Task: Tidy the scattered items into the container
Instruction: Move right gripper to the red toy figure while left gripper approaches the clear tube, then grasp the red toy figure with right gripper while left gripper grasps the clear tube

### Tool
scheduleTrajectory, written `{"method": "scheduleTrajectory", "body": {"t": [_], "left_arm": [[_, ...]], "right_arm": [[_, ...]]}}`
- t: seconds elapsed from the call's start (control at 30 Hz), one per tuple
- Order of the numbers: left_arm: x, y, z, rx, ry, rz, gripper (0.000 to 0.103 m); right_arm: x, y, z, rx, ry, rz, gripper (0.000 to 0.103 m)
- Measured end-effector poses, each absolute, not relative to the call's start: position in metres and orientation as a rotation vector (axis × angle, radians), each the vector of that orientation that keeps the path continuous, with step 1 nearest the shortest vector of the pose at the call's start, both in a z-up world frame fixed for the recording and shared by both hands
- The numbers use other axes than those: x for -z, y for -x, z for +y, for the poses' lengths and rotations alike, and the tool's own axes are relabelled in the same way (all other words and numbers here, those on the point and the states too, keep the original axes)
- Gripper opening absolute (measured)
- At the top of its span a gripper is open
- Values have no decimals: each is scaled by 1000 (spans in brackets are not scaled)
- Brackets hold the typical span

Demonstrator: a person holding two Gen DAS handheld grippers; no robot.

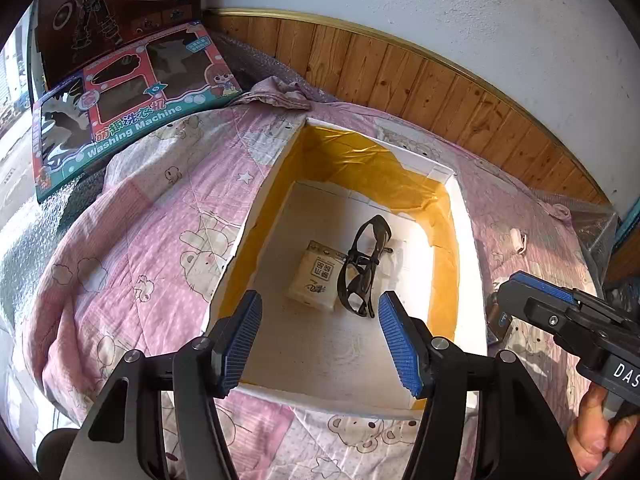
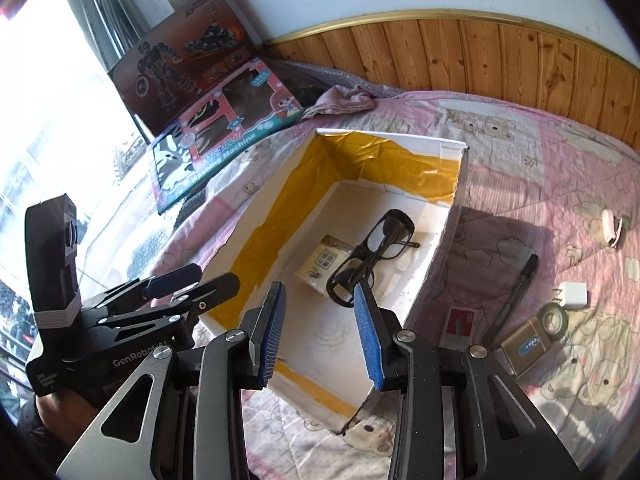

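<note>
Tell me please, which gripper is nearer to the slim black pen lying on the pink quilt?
Right. The right gripper hovers over the box edge beside the slim black pen; the left gripper is across the box.

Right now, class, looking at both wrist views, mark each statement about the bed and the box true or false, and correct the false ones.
1. The black glasses lie inside the white box. True.
2. The left gripper holds the tissue pack. False: it is open and empty; the pack lies in the box.
3. A black pen lies on the quilt outside the box. True.
4. The white charger plug is in the box. False: it is on the quilt.
5. The right gripper is shut. False: open.
</note>
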State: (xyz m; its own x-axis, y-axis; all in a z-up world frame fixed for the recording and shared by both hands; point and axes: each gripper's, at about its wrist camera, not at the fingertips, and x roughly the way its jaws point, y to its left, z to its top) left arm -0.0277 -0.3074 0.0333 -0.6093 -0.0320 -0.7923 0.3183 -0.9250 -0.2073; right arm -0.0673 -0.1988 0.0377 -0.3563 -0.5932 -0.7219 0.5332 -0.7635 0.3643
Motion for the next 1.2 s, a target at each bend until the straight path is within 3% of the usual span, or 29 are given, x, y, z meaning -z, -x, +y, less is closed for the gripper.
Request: {"method": "scheduleTrajectory", "body": {"t": [0.6,0.93,1.2], "left_arm": [[-60,-8,-200,2801,-1269,337,62],[-37,-6,-149,2853,-1394,305,62],[-19,4,-114,2894,-1496,292,62]], "right_arm": [[-46,-5,-77,2155,-1135,-272,38],[6,-21,32,2303,-1341,-395,38],[59,-20,100,2453,-1649,-329,40]]}}
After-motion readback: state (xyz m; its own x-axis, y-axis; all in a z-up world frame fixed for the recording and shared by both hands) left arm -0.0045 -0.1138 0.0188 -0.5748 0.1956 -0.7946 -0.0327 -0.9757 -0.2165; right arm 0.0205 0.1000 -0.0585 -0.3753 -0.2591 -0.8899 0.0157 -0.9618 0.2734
